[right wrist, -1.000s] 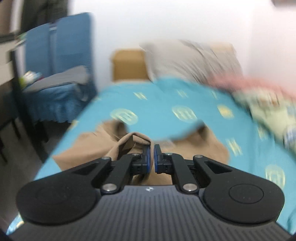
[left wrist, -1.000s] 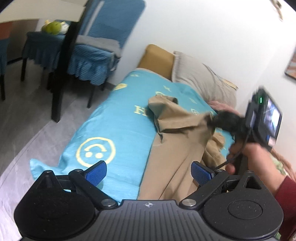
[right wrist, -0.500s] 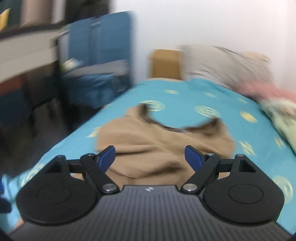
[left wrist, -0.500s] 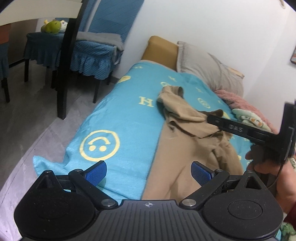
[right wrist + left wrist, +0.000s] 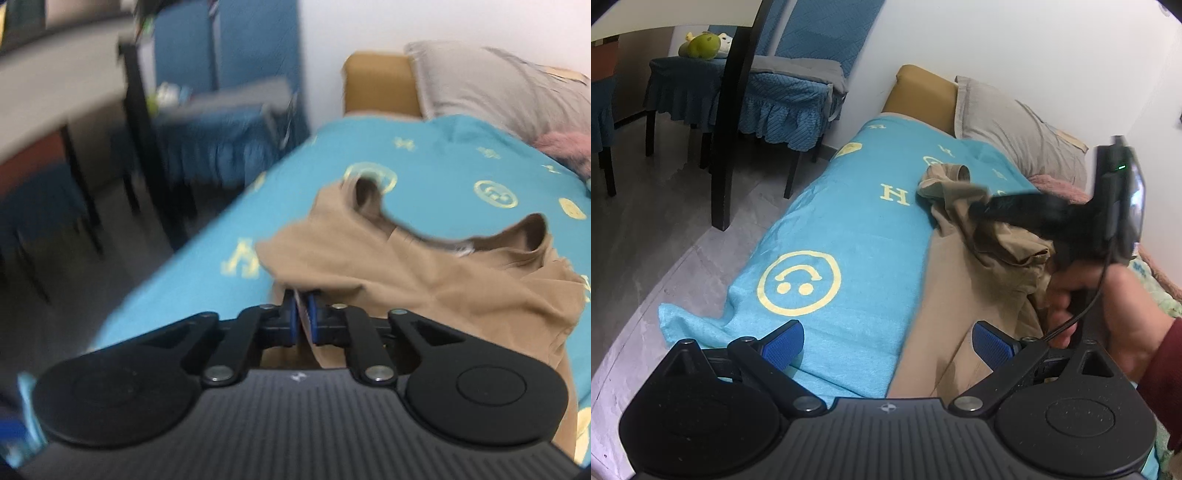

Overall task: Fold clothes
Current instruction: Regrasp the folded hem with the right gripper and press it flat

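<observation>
Right gripper [image 5: 302, 314] pinched tight on a fold of the tan shirt [image 5: 424, 266]: cloth sits between the blue pads [image 5: 292, 317], edge draped over the fingertips. Seen from the left wrist view, the same gripper [image 5: 982, 206] reaches in from 3 o'clock, blurred, held by a hand [image 5: 1108, 302] with a dark red sleeve [image 5: 1163, 373].

Left gripper [image 5: 888, 341] spread wide, nothing between the pads [image 5: 785, 341]; it hangs over the near end of the bed, above the blanket edge and the shirt's lower part.

Shirt lies rumpled on the teal blanket [image 5: 849, 229], right of centre in the left view, one sleeve end [image 5: 945, 177] bunched at about 12 o'clock of the heap. Neck opening shows at 1 o'clock in the right view.

Yellow smiley print [image 5: 799, 282] on the blanket at 9 o'clock of the shirt. Grey pillow [image 5: 1015, 129] at the bed's far end against the wall. Chairs with blue covers [image 5: 783, 99] at 10 o'clock, on the grey floor [image 5: 657, 236].
</observation>
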Demonstrator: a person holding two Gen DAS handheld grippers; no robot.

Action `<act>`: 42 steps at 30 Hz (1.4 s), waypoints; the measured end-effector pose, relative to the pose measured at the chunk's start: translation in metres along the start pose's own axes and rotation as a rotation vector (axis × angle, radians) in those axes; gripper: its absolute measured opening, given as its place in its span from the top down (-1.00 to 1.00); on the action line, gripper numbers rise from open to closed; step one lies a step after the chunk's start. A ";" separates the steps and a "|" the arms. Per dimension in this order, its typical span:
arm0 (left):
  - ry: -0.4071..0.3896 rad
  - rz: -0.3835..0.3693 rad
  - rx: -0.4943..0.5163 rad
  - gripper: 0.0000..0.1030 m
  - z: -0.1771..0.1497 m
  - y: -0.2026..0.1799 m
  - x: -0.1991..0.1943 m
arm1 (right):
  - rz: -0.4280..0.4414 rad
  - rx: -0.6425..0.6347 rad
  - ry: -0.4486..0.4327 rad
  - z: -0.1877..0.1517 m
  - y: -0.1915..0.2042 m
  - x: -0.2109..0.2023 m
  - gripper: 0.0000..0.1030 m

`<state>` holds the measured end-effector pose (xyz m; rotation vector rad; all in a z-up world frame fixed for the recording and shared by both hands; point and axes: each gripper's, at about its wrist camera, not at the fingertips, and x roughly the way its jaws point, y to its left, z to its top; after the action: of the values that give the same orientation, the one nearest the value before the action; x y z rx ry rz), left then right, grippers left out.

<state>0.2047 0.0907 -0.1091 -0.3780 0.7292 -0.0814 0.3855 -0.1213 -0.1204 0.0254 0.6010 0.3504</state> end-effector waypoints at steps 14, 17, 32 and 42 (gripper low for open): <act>-0.001 -0.014 0.068 -0.92 -0.007 -0.011 0.004 | -0.021 0.130 -0.082 0.017 -0.069 -0.011 0.87; 0.001 -0.020 0.058 -0.92 -0.007 -0.011 0.004 | 0.084 0.009 0.005 0.005 -0.054 -0.017 0.86; 0.009 -0.010 0.047 -0.92 -0.006 -0.008 0.002 | 0.062 -0.098 0.085 -0.031 0.009 -0.011 -0.46; 0.009 -0.020 0.028 -0.92 -0.006 -0.007 0.001 | -0.020 -0.065 0.025 -0.026 0.004 -0.010 -0.24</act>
<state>0.2020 0.0824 -0.1112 -0.3584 0.7322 -0.1118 0.3619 -0.1233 -0.1362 -0.0476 0.6137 0.3515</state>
